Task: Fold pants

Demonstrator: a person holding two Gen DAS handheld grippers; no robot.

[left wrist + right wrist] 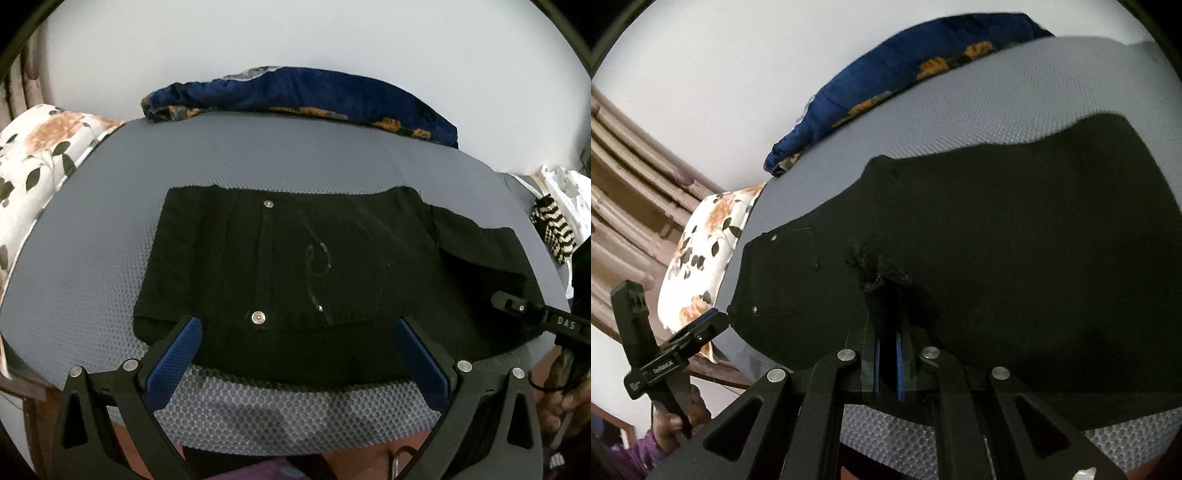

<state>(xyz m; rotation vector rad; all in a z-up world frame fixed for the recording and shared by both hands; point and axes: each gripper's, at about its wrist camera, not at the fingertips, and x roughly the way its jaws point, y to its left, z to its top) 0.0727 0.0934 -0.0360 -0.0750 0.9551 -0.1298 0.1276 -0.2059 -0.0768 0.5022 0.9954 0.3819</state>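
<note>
Black pants (295, 251) lie folded across a grey textured mat (110, 221), with two metal snaps and a stitched back pocket showing. My left gripper (297, 321) is open, its blue pads (181, 350) spread wide over the near edge of the pants and gripping nothing. The right gripper (513, 304) reaches in from the right edge. In the right wrist view, my right gripper (886, 295) is shut on a frayed bunch of the pants (1015, 240), pinched between its blue pads. The left gripper (668, 310) stands open at the lower left, held by a hand (679, 417).
A blue cloth with orange flowers (295, 92) lies along the mat's far edge against a white wall. A white floral pillow (44, 147) sits to the left. A black-and-white striped item (554, 229) lies at the right. The mat's near edge (295, 406) is close to me.
</note>
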